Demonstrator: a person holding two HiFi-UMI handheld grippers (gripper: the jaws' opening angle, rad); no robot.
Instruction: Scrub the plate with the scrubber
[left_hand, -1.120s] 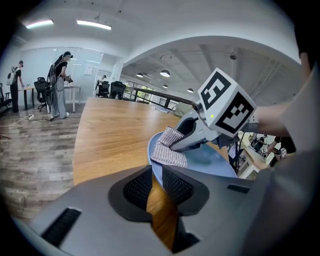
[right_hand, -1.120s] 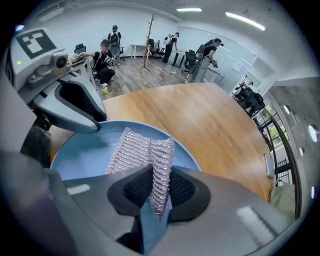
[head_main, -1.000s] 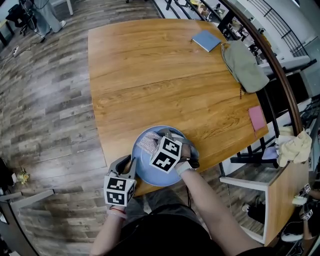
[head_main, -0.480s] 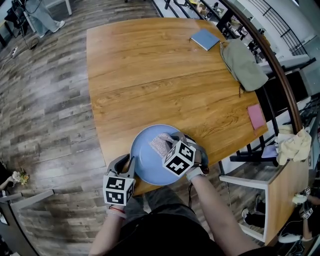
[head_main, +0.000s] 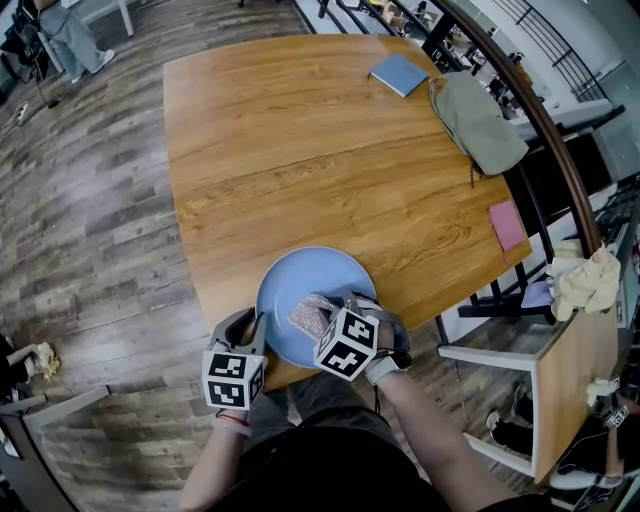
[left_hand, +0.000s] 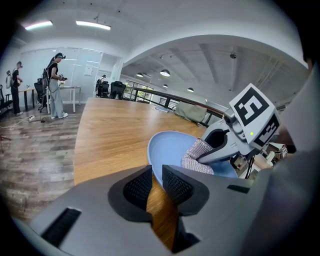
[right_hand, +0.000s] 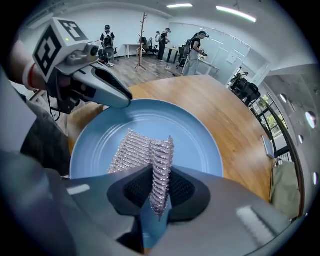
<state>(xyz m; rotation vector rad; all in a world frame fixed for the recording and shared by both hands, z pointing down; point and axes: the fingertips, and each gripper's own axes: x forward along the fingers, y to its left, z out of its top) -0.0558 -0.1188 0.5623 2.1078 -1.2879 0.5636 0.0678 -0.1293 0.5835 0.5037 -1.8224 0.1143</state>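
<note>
Left gripper (head_main: 252, 328): lower left; jaws almost together, apparently nipping the plate's rim.
Blue plate (head_main: 305, 275): lower centre, at the table (head_main: 300, 150) edge.
Mesh scrubber (head_main: 308, 316): on the plate, pinched by the right gripper (head_main: 328, 308).
Risk: hard strokes could break the rim hold and push the plate off the edge.

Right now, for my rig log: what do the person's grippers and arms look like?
The left gripper and right gripper have grey moulded bodies, black ribbed pads. Each carries a white cube with black square markers. The person wears a dark top and a red band on the left wrist.
</note>
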